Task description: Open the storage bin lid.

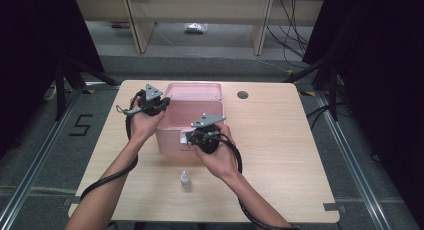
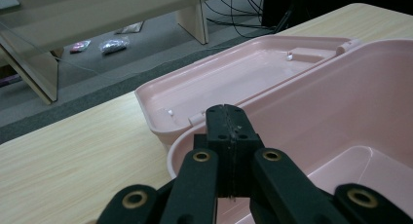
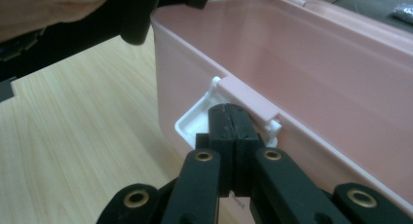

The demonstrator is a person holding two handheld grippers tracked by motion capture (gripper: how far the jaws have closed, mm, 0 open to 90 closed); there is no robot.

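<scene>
A pink box (image 1: 172,142) stands open in the middle of the wooden table, its lid (image 1: 195,90) lying flat behind it. My left gripper (image 1: 162,106) is at the box's left rim. In the left gripper view the left gripper (image 2: 227,114) has its jaws pressed together with nothing between them, just over the rim (image 2: 302,83), with the lid (image 2: 234,78) beyond. My right gripper (image 1: 192,136) is at the box's front wall. In the right gripper view the right gripper (image 3: 229,112) is shut, its tips right at the white latch (image 3: 195,119); whether they touch it is unclear.
A small clear dropper bottle (image 1: 185,179) stands near the table's front edge, in front of the box. A round cable hole (image 1: 242,95) sits at the back of the table. The other hand and its gripper (image 3: 136,14) cross the top left of the right gripper view.
</scene>
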